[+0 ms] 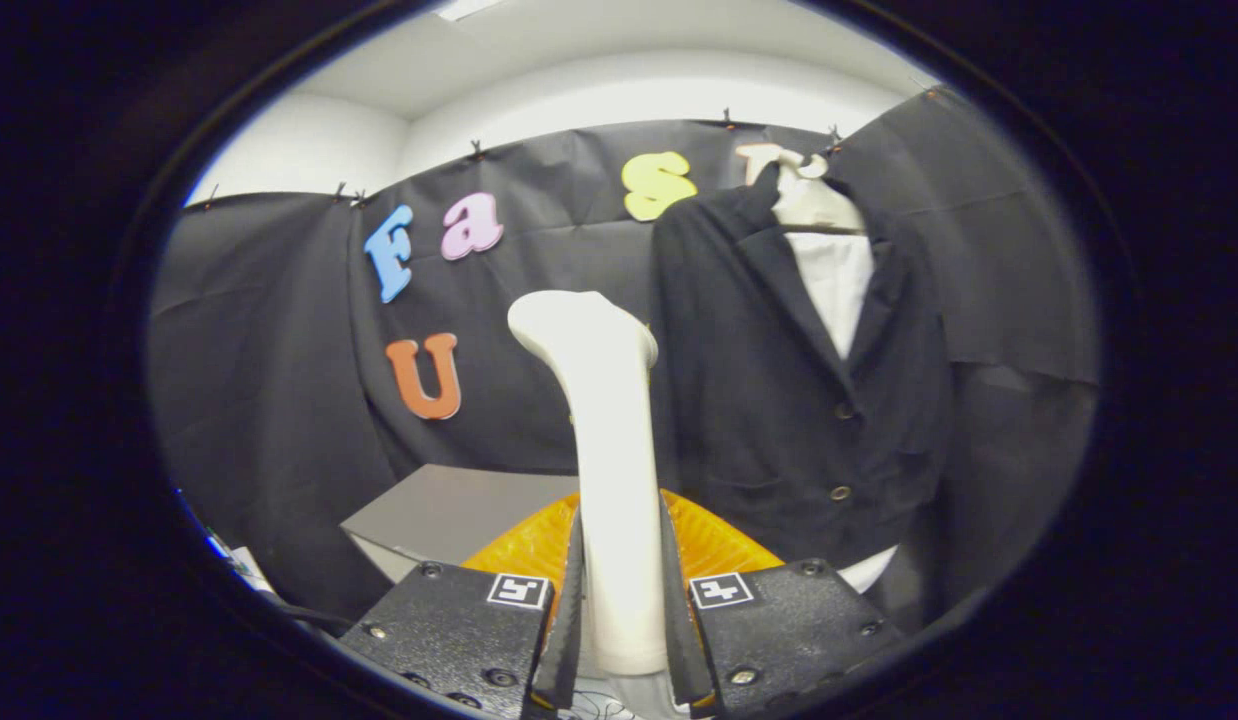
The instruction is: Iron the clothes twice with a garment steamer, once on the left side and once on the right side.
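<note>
Between the tongs (622, 600) stands the white plastic garment steamer (609, 440), upright, pinched by both fingers on its handle. Beyond it to the right hangs the black buttoned jacket (769, 400) on a hanger. Steaming seems not yet begun; next, carry the head to the jacket's left side.
</note>
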Available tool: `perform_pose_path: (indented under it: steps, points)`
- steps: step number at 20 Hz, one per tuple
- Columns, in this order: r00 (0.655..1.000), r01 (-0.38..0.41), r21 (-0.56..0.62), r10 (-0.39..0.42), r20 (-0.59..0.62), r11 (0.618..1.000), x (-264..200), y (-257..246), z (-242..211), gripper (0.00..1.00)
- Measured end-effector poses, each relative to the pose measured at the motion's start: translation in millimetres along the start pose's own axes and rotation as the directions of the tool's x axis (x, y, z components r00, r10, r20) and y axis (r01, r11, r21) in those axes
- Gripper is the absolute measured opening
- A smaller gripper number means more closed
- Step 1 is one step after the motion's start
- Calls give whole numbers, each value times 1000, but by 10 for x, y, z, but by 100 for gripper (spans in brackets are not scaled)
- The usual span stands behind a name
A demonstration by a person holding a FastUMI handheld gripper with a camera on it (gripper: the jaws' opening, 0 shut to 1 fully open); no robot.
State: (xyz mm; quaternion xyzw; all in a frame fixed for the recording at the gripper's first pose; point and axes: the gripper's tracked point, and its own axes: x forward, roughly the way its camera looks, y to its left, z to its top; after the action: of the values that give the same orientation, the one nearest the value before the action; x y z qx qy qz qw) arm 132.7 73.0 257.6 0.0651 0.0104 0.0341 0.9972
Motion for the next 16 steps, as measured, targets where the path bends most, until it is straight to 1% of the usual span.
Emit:
perform_pose_path:
  steps: [3, 6, 8, 11, 16]
  points:
    - [995, 95, 32, -96, 30, 995, -213, -441, 140, 38]
    - [984, 166, 56, -169, 56, 985, -279, -772, 280, 38]
    - [977, 197, 65, -202, 67, 978, -283, -924, 390, 38]
    - [972, 216, 60, -220, 83, 975, -164, -1005, 570, 38]
    - [970, 218, 31, -220, 106, 975, 176, -992, 808, 38]
